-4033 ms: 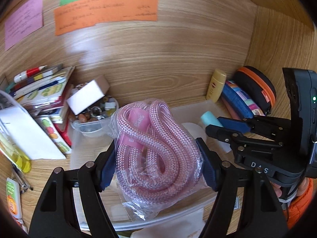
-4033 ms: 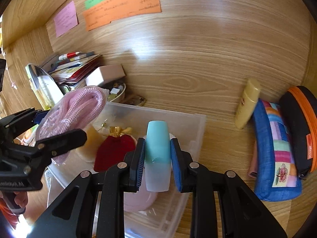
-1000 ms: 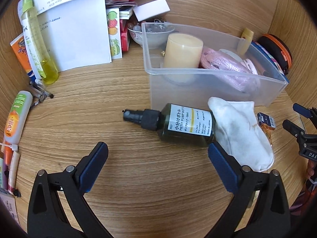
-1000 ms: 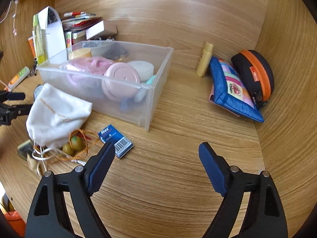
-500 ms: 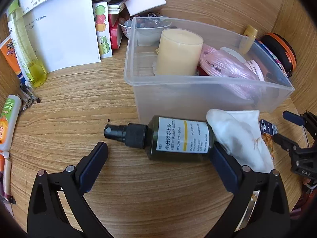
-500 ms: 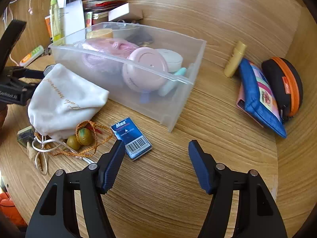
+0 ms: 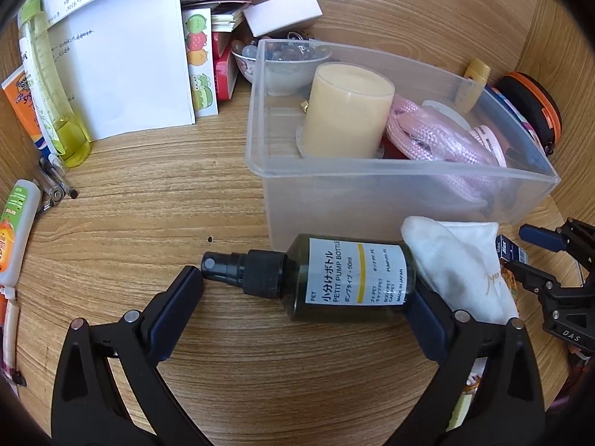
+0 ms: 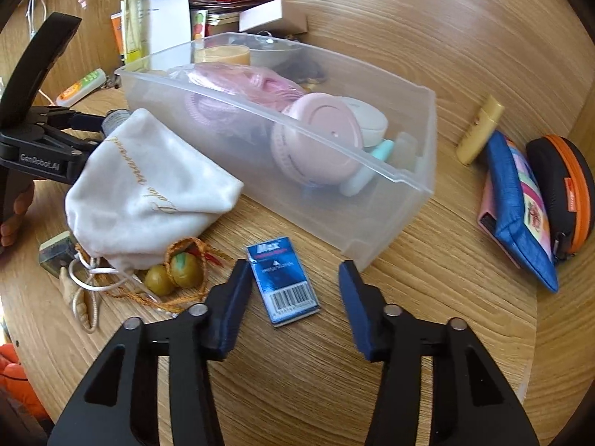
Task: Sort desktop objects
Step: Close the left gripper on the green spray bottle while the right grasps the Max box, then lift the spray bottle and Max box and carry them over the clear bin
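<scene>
Since a second ago both my claws have drawn in on their targets: the dark green plastic pump bottle with the white label (image 7: 346,278) now fills the span of my left claw (image 7: 305,290), and the small flat blue staple box with the barcode (image 8: 282,284) sits between my right fingers. The bottle lies on its side just in front of the clear plastic bin (image 7: 390,186), long axis running straight across my left claw, black nozzle at one pad and base at the other. My left pads look to be touching both ends, though I cannot tell whether they press. The box lies in front of the bin's near corner, long axis pointing roughly away from my right claw (image 8: 293,297), nearer one pad; those jaws are closing but not yet on it. A white drawstring pouch (image 8: 148,186) lies against the bin's front between the two.
</scene>
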Tool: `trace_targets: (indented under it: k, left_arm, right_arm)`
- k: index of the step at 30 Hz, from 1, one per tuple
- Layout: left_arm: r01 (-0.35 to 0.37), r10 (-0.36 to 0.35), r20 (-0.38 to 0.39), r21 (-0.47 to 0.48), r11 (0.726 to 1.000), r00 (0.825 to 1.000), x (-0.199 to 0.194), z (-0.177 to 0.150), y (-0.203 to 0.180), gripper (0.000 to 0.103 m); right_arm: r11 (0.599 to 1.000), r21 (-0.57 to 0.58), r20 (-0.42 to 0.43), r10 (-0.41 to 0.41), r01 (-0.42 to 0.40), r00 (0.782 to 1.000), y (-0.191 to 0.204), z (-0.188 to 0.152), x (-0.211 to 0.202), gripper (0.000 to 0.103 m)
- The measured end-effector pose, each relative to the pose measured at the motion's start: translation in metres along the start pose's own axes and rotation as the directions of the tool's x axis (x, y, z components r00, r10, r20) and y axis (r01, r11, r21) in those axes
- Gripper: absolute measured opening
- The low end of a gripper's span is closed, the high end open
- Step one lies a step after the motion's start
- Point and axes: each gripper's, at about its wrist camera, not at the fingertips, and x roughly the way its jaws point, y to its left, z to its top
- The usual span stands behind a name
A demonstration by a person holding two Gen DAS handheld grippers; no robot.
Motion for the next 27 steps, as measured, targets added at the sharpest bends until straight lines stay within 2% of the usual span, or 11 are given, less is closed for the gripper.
trace_targets:
  k: [3, 6, 9, 14, 20, 27]
  left_arm:
    - [-0.015, 0.015, 0.010, -0.004, 1.000, 1.000, -0.001, 0.000, 0.001, 0.102]
    - [-0.016, 0.017, 0.025, -0.016, 1.000, 1.000, -0.003, 0.001, 0.004, 0.102]
    - [-0.015, 0.016, 0.031, -0.026, 1.000, 0.999, -0.004, 0.001, 0.006, 0.102]
    - [-0.013, 0.015, 0.056, -0.038, 0.999, 0.998, -0.008, 0.000, 0.010, 0.095]
    - [-0.027, 0.029, 0.077, -0.031, 0.999, 0.997, -0.013, -0.002, 0.009, 0.095]
    - [-0.032, 0.034, 0.105, -0.025, 0.999, 0.994, -0.026, -0.008, 0.009, 0.095]
  right_arm:
    - [1.000, 0.017, -0.001, 0.018, -0.018, 1.000, -0.001, -0.001, 0.001, 0.038]
    - [0.998, 0.034, -0.003, 0.046, -0.046, 0.999, -0.002, -0.002, 0.001, 0.030]
    - [0.999, 0.019, 0.001, 0.031, -0.031, 1.000, 0.004, -0.002, 0.001, 0.025]
    - [0.998, 0.047, -0.003, 0.031, -0.031, 1.000, 0.003, -0.004, 0.001, 0.025]
    - [0.991, 0.126, 0.004, 0.037, -0.037, 0.999, -0.009, -0.011, -0.004, 0.025]
    - [0.983, 0.178, 0.050, 0.026, -0.035, 0.998, -0.017, -0.011, -0.022, 0.025]
